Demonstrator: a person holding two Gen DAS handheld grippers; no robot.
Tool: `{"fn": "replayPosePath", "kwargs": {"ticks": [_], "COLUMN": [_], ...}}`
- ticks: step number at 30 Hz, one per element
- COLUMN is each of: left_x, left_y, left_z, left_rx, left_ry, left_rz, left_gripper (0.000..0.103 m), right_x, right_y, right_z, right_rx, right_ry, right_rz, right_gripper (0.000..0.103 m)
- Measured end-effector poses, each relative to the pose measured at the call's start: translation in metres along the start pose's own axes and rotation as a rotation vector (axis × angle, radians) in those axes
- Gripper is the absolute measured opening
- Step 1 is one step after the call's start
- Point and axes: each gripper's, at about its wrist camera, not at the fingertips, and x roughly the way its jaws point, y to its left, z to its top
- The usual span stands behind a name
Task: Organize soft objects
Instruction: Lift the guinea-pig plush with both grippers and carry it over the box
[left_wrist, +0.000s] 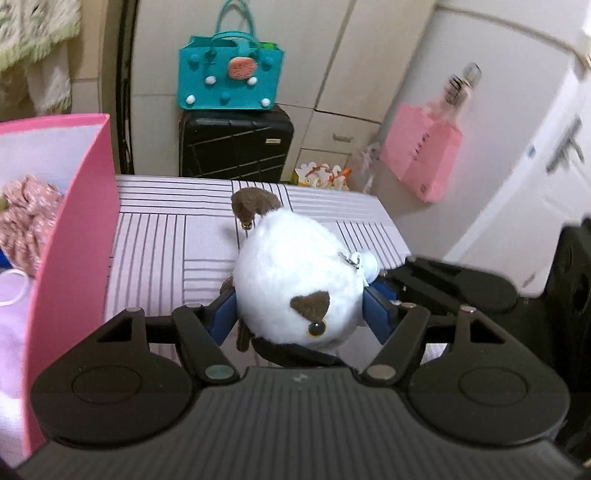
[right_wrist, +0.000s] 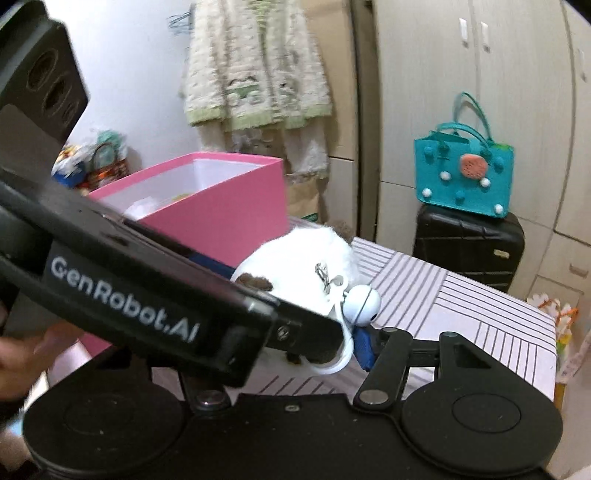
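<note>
While the white plush cat (left_wrist: 295, 280) is clamped by left tongs (left_wrist: 299, 314), pink knitwear (left_wrist: 26, 221) is seen in the pink box (left_wrist: 81, 206); right tongs' (right_wrist: 364, 350) state can't be told.

- The left wrist view looks forward along its own tongs (left_wrist: 301, 314), very near the white plush toy (left_wrist: 295, 284) at frame centre, and slightly down onto the striped worktop (left_wrist: 177, 236).
- The right wrist view sits just to the side and faces across the same worktop (right_wrist: 461, 310); the other tool's body fills its left half.
- Both share the toy (right_wrist: 306, 251), pink box (left_wrist: 74, 229) (right_wrist: 229, 210), teal bag (left_wrist: 231, 74) (right_wrist: 463, 177) and black suitcase (left_wrist: 236, 142) (right_wrist: 467, 247).
</note>
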Motion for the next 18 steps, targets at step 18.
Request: {"fn": "replayPosePath", "kwargs": {"ticks": [18], "left_x": [-0.13], "left_y": [0.013], "left_z": [-0.007], "left_rx": [0.184], "left_ry": [-0.033], "left_rz": [-0.146], "left_gripper": [0.07], "right_x": [-0.066], "right_y": [0.079], "right_z": [0.041], "right_rx": [-0.076], "right_ry": [-0.096], "right_rz": [0.049], "right_gripper": [0.067]}}
